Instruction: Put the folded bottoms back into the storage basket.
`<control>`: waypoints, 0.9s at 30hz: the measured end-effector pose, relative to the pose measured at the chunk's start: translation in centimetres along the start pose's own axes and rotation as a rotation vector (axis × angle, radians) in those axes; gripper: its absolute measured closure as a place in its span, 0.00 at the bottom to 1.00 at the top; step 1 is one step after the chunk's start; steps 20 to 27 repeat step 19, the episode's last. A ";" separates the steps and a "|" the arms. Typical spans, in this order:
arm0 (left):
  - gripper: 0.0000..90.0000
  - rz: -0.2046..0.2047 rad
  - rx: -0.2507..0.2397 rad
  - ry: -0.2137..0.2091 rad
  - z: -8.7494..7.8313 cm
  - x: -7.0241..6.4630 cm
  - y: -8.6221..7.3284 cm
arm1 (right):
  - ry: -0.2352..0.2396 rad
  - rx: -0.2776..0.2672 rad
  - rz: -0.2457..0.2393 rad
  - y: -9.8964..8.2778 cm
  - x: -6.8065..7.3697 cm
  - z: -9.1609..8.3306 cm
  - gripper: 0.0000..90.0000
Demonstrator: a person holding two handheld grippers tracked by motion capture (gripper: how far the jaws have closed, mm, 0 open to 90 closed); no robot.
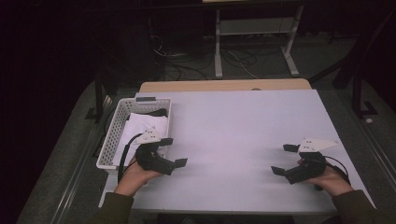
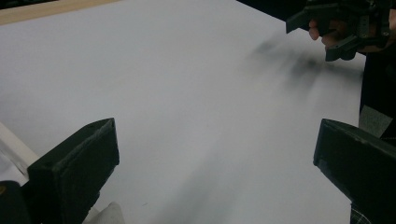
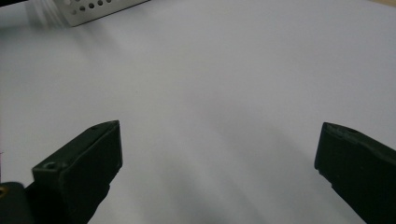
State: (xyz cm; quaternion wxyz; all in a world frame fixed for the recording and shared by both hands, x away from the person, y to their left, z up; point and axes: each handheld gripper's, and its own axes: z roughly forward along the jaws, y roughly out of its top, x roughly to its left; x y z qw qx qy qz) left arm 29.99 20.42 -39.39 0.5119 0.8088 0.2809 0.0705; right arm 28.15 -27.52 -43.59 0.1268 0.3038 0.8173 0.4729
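My left gripper (image 1: 173,151) hovers over the white table (image 1: 233,121) beside the basket's near right corner, jaws wide open and holding nothing. My right gripper (image 1: 284,159) is low over the table's near right part, also open and empty, pointing left. The left gripper view has my open left gripper (image 2: 217,140) over bare tabletop, with the right gripper (image 2: 334,28) and its hand far off at top right. Beneath my open right gripper (image 3: 217,144) in the right gripper view lies only white table surface.
A white perforated basket (image 1: 108,140) stands at the table's left edge, holding white sheet-like material (image 1: 142,123) and a dark item at its far end. The basket's corner (image 3: 93,10) appears far off in the right gripper view. Beyond the table are cables and a white frame (image 1: 254,28).
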 end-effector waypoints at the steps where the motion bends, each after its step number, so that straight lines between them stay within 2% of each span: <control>1: 0.00 0.000 0.000 0.000 0.0 0.0 0.0 | -0.002 -0.001 0.000 0.0 0.0 0.0 0.01; 27: 0.00 -0.001 0.003 0.002 0.0 0.0 0.0 | -0.002 0.010 -0.003 0.0 0.0 0.0 0.01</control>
